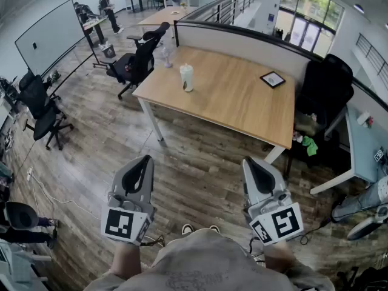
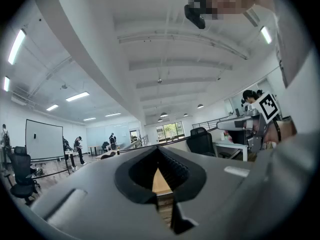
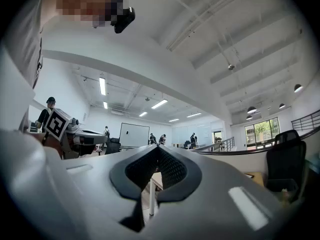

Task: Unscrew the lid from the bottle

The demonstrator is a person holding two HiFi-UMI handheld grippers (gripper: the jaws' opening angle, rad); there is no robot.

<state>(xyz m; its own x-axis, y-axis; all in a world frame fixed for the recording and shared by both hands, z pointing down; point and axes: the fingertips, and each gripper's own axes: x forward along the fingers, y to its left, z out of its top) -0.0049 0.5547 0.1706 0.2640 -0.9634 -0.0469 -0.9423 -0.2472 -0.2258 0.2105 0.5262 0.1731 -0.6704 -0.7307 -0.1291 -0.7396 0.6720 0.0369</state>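
– Wooden bench (image 1: 230, 102) up ahead: is that where the bottle is?

– Yes. A pale bottle (image 1: 187, 77) stands upright on the light wood top, toward its left part. Nothing touches it. Well to its right on the same top lies a black-framed tablet (image 1: 273, 79).

– Where are the tongs?

– Both sit low in the head view, well short of the bench, above a dark plank floor (image 1: 194, 174). The left tongs (image 1: 142, 160) and the right tongs (image 1: 253, 162) point forward side by side, apart from each other. Each carries a black-and-white marker cube (image 1: 126, 223) at its near end, where the person's hands hold them.

– Apart or together?

– Together, on both. In the left gripper view the two grey jaws meet at their tips with nothing between them. A sliver of wood top shows through the hollow behind the tips. The right gripper view shows the same: jaws closed and empty, with a white bench leg visible through the hollow.

– What surrounds the bench?

– A black office chair (image 1: 136, 62) stands at its left end. A whiteboard (image 1: 51, 35) on a stand is farther left. A low partition (image 1: 242, 38) runs along the far edge of the bench. People stand far back in the room, too small to describe.
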